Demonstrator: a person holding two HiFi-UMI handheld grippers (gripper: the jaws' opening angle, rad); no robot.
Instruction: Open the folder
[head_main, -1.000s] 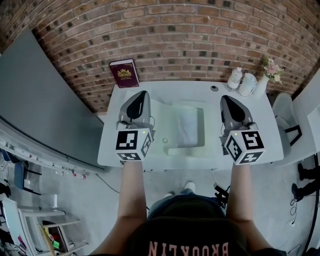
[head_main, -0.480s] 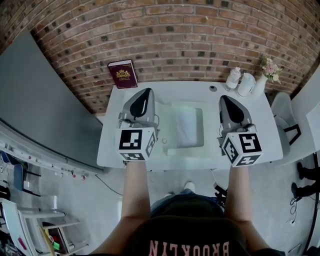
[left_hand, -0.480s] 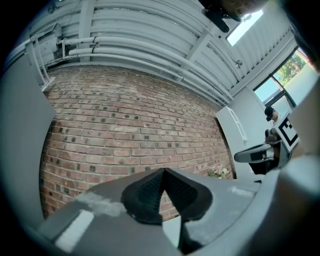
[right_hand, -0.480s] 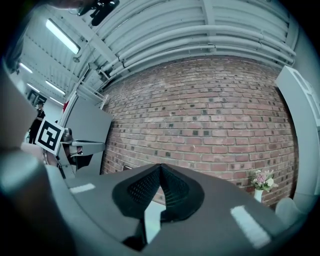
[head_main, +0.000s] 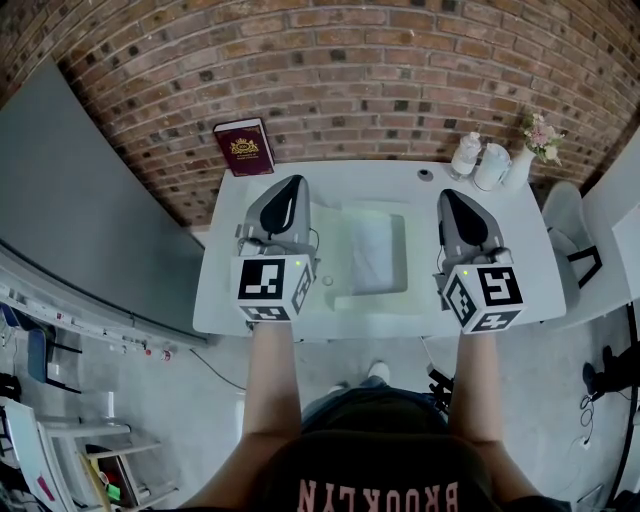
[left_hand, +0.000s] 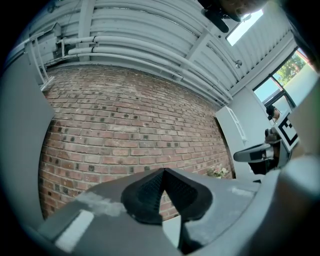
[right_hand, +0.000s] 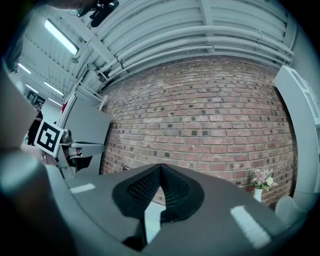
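Observation:
A pale translucent green folder (head_main: 375, 255) lies flat in the middle of the white table (head_main: 225, 300), with a white sheet showing through it. My left gripper (head_main: 288, 185) hovers over the folder's left edge, shut and empty. To the right of the folder my right gripper (head_main: 447, 195) hovers, also shut and empty. In the left gripper view the left gripper (left_hand: 162, 172) has its pads meeting at the tip, facing the brick wall. In the right gripper view the right gripper (right_hand: 160, 166) looks the same, pointing level at the wall.
A maroon book (head_main: 245, 147) leans on the brick wall at the table's back left. Two white bottles (head_main: 468, 155) and a flower vase (head_main: 540, 135) stand at the back right. A chair (head_main: 570, 225) stands off the right edge, and a grey panel (head_main: 70, 200) on the left.
My left gripper has shifted slightly right, toward the folder's left edge. The right gripper has stayed put. Both remain shut.

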